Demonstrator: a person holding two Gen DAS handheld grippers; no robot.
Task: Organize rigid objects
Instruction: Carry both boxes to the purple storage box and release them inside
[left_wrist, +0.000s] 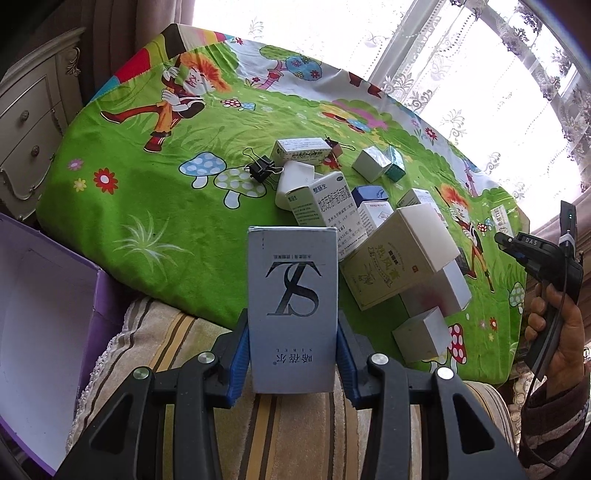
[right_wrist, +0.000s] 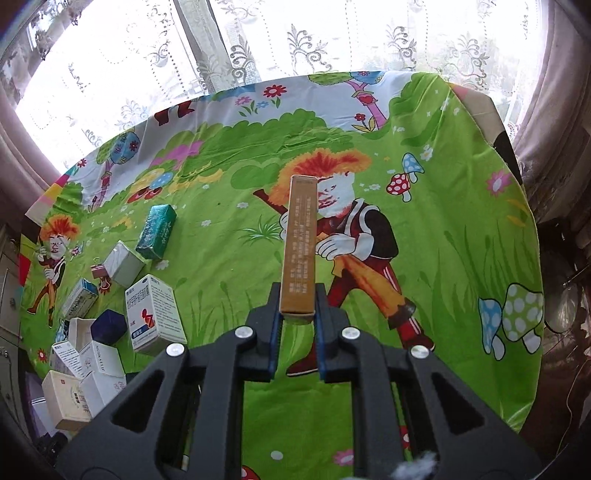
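My left gripper (left_wrist: 293, 356) is shut on a grey-blue carton (left_wrist: 293, 295) printed with a large "TS", held upright above the near edge of the table. My right gripper (right_wrist: 297, 314) is shut on a long narrow tan box (right_wrist: 300, 243), which sticks out forward over the green cartoon tablecloth (right_wrist: 424, 236). Several small cartons lie in a loose heap on the cloth: a cream box (left_wrist: 391, 264), a white medicine box (right_wrist: 155, 317), a teal box (right_wrist: 157, 230) and a dark blue one (right_wrist: 108, 326). The right gripper's body (left_wrist: 546, 258) and the hand holding it show at the right edge of the left wrist view.
An open purple box with a white inside (left_wrist: 40, 314) stands at the lower left, beside the table. Black binder clips (left_wrist: 260, 168) and a pink clip (right_wrist: 99, 275) lie among the cartons. A striped cushion (left_wrist: 177, 343) lies under the left gripper. A white dresser (left_wrist: 29, 122) and lace curtains (right_wrist: 295, 40) stand around the table.
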